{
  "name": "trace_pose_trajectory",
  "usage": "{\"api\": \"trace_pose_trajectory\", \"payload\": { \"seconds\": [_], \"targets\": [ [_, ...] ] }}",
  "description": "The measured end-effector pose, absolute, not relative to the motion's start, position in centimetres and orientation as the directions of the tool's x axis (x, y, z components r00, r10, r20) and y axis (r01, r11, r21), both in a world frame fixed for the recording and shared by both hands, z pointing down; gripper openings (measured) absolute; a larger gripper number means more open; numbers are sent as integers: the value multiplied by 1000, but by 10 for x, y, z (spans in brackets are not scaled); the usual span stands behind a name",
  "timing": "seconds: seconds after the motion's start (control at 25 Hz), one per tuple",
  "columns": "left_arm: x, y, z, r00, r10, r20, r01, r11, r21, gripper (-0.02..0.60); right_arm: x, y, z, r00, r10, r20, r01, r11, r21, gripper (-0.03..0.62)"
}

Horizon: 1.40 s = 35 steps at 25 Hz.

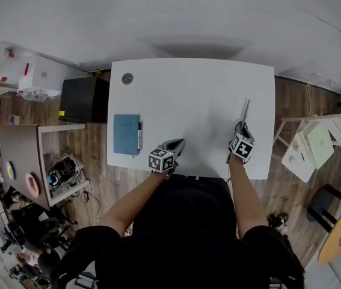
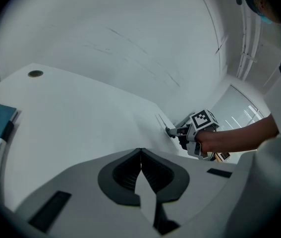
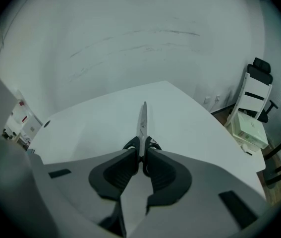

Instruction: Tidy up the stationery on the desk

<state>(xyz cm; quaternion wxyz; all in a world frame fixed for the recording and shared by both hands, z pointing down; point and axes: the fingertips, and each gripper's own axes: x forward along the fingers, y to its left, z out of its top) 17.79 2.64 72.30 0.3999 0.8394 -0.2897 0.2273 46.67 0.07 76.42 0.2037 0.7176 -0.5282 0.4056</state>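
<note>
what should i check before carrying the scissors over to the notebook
1. Right gripper grip on scissors: ok, fingers clamp the handle end.
2. Scissors blades closed: ok, together, pointing away from the person.
3. Left gripper free: ok, shut with nothing in it.
4. Desk between scissors and notebook: ok, bare.
5. Pen at the notebook's right edge steady: cannot tell.
6. Scissors tip lifted off the desk: cannot tell.
</note>
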Motion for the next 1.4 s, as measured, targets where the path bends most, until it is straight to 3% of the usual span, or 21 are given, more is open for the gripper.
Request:
{"api": "trace_pose_trajectory", "payload": {
  "seconds": [0.4,1.04,1.4],
  "targets": [
    [140,14,708,737,-360,572,-669,-506,544,14,375,3,746,10,-625,781,-952,-244,-184,89],
    [-37,15,702,722,-389,572,-687,-499,528,14,130,18,742,-104,-591,800,-969,-122,-217,89],
    [-98,21,710,756,-356,549,-650,-507,566,14,42,17,745,-130,-583,802,-978,-60,-202,89]
  ]
}}
